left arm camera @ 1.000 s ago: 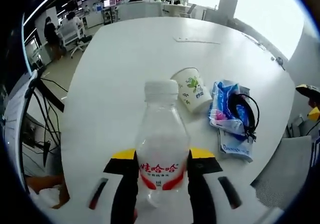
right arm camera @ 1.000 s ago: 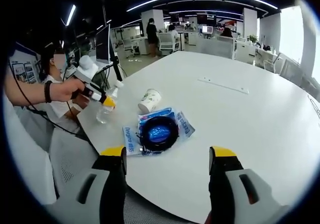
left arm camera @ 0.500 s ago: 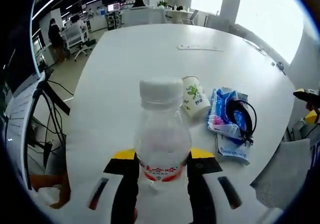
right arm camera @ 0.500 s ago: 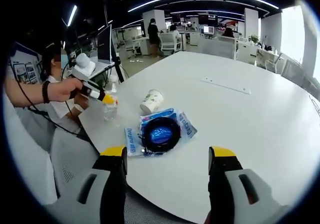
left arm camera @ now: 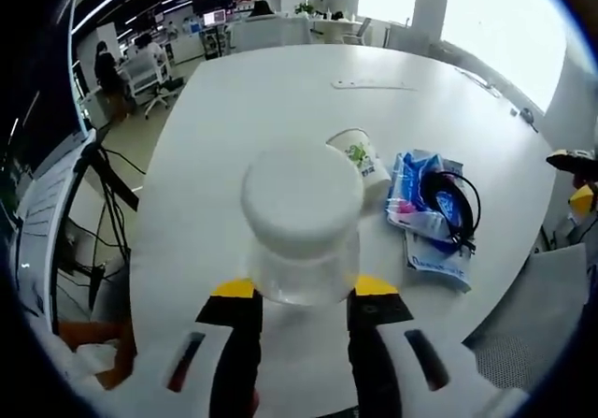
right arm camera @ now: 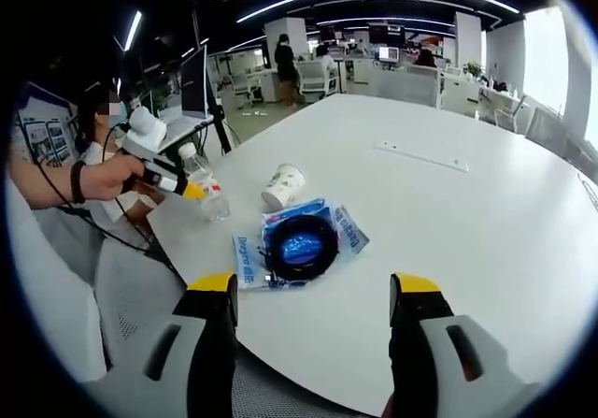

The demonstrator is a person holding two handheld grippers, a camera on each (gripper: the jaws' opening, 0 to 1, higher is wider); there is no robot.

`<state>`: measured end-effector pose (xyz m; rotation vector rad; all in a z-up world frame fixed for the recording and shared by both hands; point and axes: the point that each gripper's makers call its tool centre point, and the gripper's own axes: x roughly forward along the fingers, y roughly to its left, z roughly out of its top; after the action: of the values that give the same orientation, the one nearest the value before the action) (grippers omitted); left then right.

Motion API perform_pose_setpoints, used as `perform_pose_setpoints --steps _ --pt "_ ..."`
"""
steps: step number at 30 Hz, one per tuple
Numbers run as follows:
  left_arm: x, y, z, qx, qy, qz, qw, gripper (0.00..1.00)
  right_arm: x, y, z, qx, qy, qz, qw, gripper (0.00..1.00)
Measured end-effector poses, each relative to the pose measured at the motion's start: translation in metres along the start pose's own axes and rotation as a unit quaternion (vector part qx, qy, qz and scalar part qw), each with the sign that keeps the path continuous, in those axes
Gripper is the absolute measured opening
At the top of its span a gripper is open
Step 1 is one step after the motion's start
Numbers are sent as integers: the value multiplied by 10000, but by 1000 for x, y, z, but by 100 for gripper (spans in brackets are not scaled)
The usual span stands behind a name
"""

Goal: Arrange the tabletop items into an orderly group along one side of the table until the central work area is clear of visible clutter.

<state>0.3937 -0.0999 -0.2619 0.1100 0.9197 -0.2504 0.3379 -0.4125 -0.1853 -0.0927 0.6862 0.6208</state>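
Water bottle (left arm camera: 301, 222) sat clamped in left tool (left arm camera: 297, 298), tipped so its white cap faced the lens, lifted off the table (left arm camera: 280, 91) near its edge (probably in transit to the group). Paper cup (left arm camera: 360, 156) and blue packets with black cable (left arm camera: 434, 212) lay just beyond. Right tool (right arm camera: 313, 292) hung open, empty, well apart

1 bottle (left arm camera: 301, 231), 1 cup (left arm camera: 361, 156), 1 pkt (left arm camera: 432, 212)
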Motion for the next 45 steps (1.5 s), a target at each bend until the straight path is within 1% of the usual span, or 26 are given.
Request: perform_pose_setpoints --steps 5,10,15,18,22,24,26,27,28,29,31,35,37,39,40,42,45 --pt "2 1 -1 10 1 56 10000 33 1 3 -2 -19 14 36 10000 65" --pt "2 2 -2 -35 -75 152 9999 33 0 2 -2 -12 5 10 10000 65" --pt "0 2 -3 -61 -140 125 9998 33 -1 4 -4 -27 28 23 10000 66" --pt "-2 1 -2 119 -286 70 9995 33 -2 4 -5 -9 41 22 10000 66" --pt "-3 2 2 407 -468 -163 9979 34 -3 2 -5 15 28 -6 10000 66" --pt "-2 -1 1 544 -466 -341 9968 38 -3 2 -6 14 37 -10 10000 66" --pt "-1 -4 3 766 -563 -532 9941 45 -2 2 -6 9 56 2 10000 66" --pt "-1 -3 4 867 -586 -530 9931 46 -2 2 -6 1 62 7 10000 66" --pt "-1 0 5 1064 -617 -519 9911 44 -2 3 -6 -13 68 14 10000 66" --pt "-2 -2 5 1112 -655 -546 9901 43 -1 3 -7 -16 73 19 10000 66" --pt "-5 -2 5 1117 -743 -579 9893 41 -1 3 -7 -13 85 23 10000 66" --pt "-5 -3 8 1199 -790 -638 9876 41 -1 1 -8 -6 98 13 10000 66" --pt "-5 -8 8 1279 -795 -754 9857 37 0 1 -8 -2 119 17 9999 66" --pt "-4 -7 9 1302 -798 -693 9858 36 0 2 -8 -25 142 32 9999 66" --pt "-4 -6 9 1197 -783 -685 9874 36 1 3 -8 -24 153 41 9999 66" --pt "-3 -5 10 1100 -796 -675 9884 36 2 3 -8 -40 173 56 9998 66" --pt "-2 -3 11 857 -820 -547 9914 35 4 4 -9 -62 205 76 9997 66"
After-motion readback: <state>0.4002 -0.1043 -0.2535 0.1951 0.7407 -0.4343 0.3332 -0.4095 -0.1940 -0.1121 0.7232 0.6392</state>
